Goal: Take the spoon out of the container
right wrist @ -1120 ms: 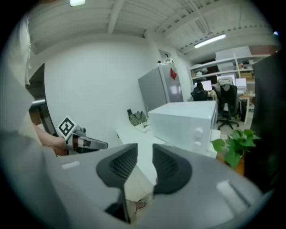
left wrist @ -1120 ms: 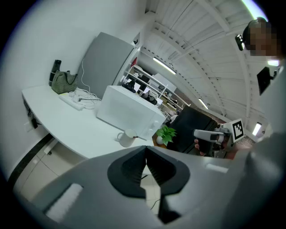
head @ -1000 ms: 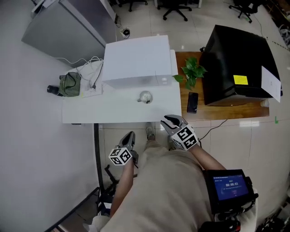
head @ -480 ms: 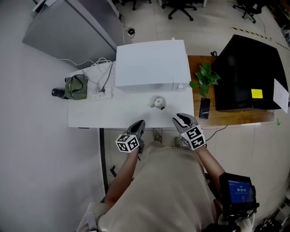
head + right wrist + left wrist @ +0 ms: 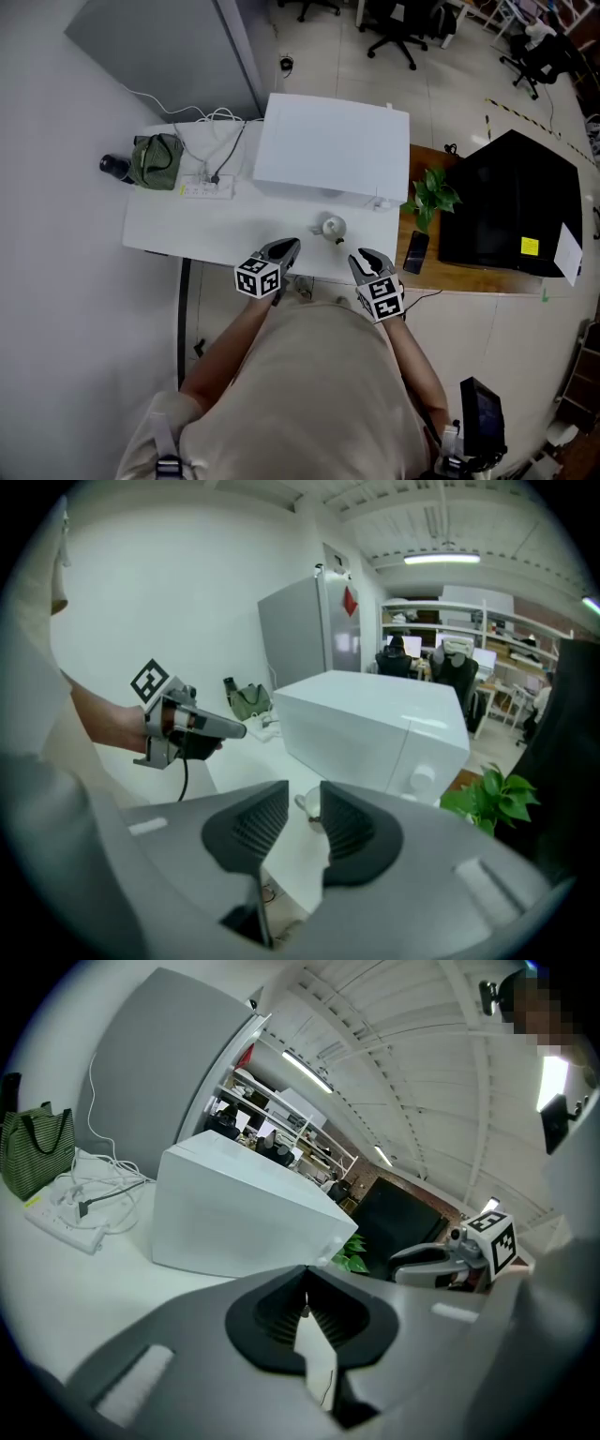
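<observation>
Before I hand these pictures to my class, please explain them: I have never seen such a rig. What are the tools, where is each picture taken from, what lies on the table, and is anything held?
A person is at a white table, holding a two-jaw gripper in each hand; the marker cubes are part of the grippers. One picture comes from a camera on the person's head, looking steeply down. The other two come from cameras riding on the grippers, each looking along its own jaws. On the table lie a large white box, a small pale container, a green bag and a power strip; the spoon is too small to make out. The left gripper has its jaws together; the right gripper has them apart, with the container seen beyond them. Neither holds anything.
</observation>
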Motion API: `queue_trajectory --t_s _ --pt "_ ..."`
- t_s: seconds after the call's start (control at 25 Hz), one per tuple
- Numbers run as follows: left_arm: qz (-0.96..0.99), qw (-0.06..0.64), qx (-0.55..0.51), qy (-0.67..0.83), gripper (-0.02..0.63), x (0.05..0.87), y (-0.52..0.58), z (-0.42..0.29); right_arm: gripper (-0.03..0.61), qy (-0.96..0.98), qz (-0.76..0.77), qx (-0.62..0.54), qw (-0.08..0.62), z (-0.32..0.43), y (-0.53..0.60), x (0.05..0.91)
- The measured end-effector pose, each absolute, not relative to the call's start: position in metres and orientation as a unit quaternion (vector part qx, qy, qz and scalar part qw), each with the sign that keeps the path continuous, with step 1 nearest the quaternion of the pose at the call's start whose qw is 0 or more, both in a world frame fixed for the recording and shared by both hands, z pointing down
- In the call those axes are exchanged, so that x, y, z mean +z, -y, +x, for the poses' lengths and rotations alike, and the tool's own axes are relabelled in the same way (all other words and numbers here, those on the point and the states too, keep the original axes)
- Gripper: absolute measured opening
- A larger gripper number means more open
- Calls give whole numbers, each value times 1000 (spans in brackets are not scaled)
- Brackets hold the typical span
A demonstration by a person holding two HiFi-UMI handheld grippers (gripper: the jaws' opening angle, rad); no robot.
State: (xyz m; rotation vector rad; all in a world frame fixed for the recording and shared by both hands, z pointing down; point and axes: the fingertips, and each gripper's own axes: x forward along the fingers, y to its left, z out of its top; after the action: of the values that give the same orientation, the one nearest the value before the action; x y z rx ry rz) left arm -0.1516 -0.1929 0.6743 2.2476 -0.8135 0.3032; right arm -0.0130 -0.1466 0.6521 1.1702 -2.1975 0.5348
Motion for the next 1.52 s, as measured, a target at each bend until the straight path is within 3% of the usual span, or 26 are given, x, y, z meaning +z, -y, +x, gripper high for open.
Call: queue_trajectory --t_s 0.28,0.6,1.2,1.52 --pt "875 364 131 290 0 685 203 -172 97 806 455 202 319 -29 161 676" --pt "879 374 155 254 0 703 205 -172 164 779 474 221 346 -27 175 713" --pt "869 360 172 293 0 697 230 -155 178 793 389 201 423 -34 186 788" --pt "869 353 170 301 0 695 235 -156 178 792 375 212 433 -38 184 802"
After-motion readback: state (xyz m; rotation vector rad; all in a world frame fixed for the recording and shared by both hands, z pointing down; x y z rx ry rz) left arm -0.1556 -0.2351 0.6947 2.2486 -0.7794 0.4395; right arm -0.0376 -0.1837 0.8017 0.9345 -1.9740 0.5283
